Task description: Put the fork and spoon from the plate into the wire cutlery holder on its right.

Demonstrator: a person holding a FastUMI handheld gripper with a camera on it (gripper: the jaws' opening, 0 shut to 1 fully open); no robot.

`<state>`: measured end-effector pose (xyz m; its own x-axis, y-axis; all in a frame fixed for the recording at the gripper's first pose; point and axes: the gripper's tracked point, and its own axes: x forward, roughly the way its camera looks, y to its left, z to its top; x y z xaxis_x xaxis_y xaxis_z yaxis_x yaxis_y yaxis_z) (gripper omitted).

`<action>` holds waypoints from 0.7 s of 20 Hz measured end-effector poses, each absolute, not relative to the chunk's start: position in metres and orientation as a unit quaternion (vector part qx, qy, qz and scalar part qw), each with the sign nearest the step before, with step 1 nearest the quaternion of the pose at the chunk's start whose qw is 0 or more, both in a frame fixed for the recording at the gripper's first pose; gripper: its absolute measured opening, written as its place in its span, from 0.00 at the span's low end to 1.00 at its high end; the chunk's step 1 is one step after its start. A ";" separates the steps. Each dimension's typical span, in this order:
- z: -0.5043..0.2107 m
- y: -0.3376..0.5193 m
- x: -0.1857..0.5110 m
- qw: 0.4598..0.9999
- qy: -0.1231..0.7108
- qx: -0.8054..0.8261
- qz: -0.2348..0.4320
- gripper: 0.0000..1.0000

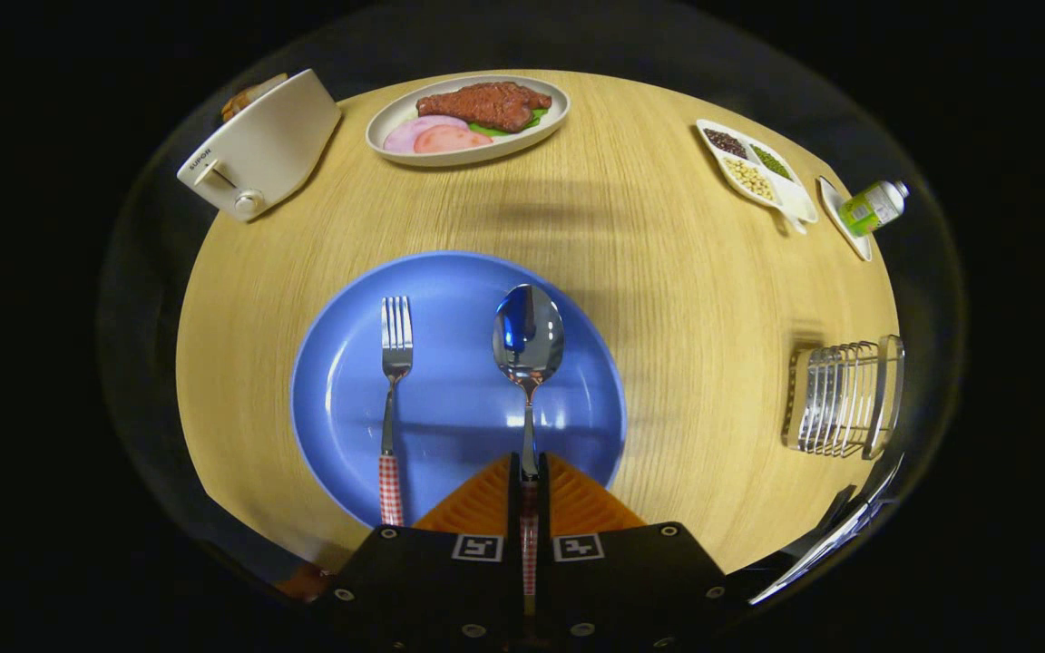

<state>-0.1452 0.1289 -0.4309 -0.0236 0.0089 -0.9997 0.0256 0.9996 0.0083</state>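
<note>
Gripper point(529, 476): one; orange fingers point(486, 503) pressed together on the spoon's checked handle.
Table point(668, 299): one, wooden, round.
Blue plate point(459, 408): one, just ahead of the fingers.
Wire cutlery holder point(842, 397): one, ahead to the right, apart from the plate.
Spoon point(528, 340): one, bowl ahead over the plate.
Fork point(395, 363): one, on the plate, left of the spoon.
</note>
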 end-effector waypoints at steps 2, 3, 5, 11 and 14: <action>-0.412 0.117 -0.145 0.703 0.711 0.021 -0.014 0.06; -0.402 0.109 -0.144 0.705 0.709 0.028 -0.018 0.06; -0.381 0.086 -0.143 0.707 0.706 0.036 -0.027 0.06; -0.334 -0.016 -0.142 0.708 0.704 0.026 -0.046 0.06; -0.325 -0.061 -0.147 0.694 0.718 0.026 -0.051 0.06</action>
<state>-0.1471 -0.0611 -0.3246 -0.0359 -0.0328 -0.9988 0.1074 0.9935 -0.0365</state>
